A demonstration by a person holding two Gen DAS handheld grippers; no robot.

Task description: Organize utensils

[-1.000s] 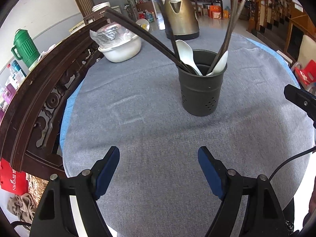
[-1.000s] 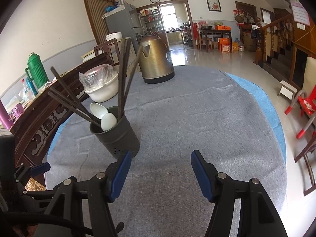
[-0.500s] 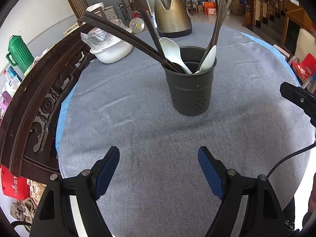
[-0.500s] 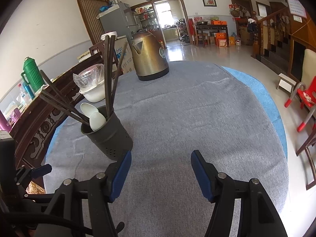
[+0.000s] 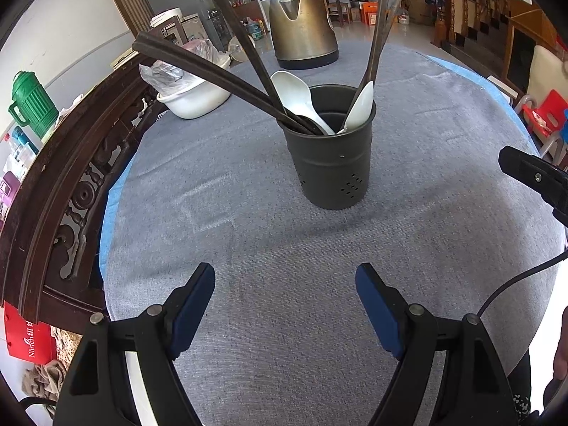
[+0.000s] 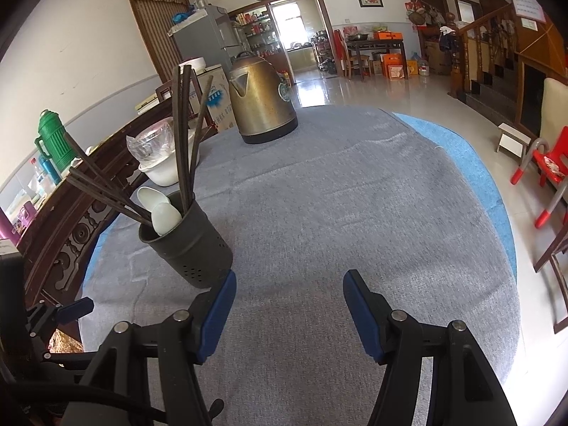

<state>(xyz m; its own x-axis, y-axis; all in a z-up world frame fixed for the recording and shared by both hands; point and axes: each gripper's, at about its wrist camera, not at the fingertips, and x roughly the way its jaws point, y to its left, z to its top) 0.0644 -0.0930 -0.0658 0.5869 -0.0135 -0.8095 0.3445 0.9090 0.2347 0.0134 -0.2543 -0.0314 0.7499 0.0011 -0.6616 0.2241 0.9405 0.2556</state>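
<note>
A dark metal utensil holder [image 5: 332,163] stands upright on the grey tablecloth, straight ahead of my left gripper [image 5: 285,284]. It holds two white spoons [image 5: 296,94] and several dark chopsticks [image 5: 213,67] leaning out. My left gripper is open and empty, short of the holder. In the right wrist view the holder [image 6: 188,241] stands at the left, close to my left fingertip. My right gripper [image 6: 289,298] is open and empty over bare cloth. Its black body shows at the right edge of the left wrist view [image 5: 532,174].
A brass kettle [image 5: 301,28] stands at the far side of the round table [image 5: 248,248]. A white bowl with a plastic bag [image 5: 191,96] sits at the far left. A carved wooden chair back [image 5: 53,184] curves along the table's left edge. A green jug [image 5: 32,106] stands beyond.
Both grippers have drawn nearer to the holder and a little lower. The holder now looks larger in both views. Both stay open.
</note>
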